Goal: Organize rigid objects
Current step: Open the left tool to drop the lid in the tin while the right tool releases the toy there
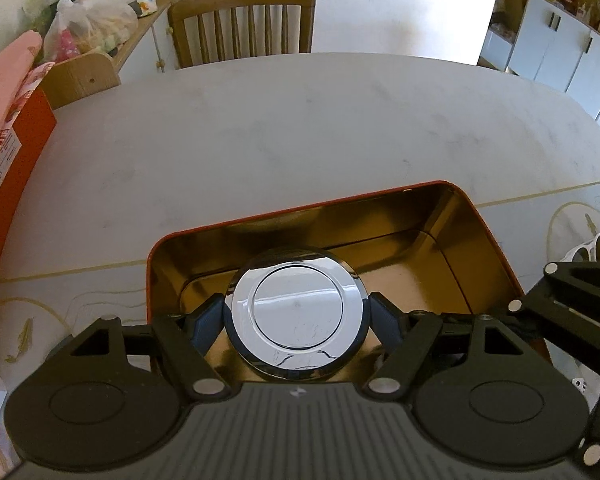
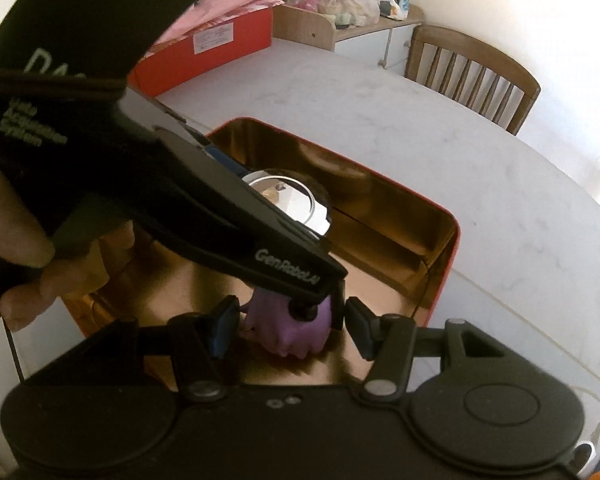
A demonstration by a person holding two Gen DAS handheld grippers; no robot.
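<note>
Black gripper housing fills the bottom of both wrist views. Beyond it the pale table (image 1: 300,120) stretches wide and bare toward a wooden chair (image 1: 242,24) at its far edge; an orange box (image 1: 16,168) stands along the left side, and a shelf (image 1: 112,52) past the corner carries a plastic bag (image 1: 88,24) of odds and ends.

On the near part of the table sits a red tin (image 1: 496,248) with a gold inside, open at the top. Both grippers reach down into it, close beside each other.

Left gripper (image 1: 296,316): its blue pads press the two sides of a round chrome disc (image 1: 296,312), which sits over the tin's floor; whether it touches the floor cannot be told.

Right gripper (image 2: 288,328): a small purple object (image 2: 288,336) lies between the spread fingers near the tin's near wall, but the left gripper's arm crosses in front, and whether the pads touch it cannot be told.
</note>
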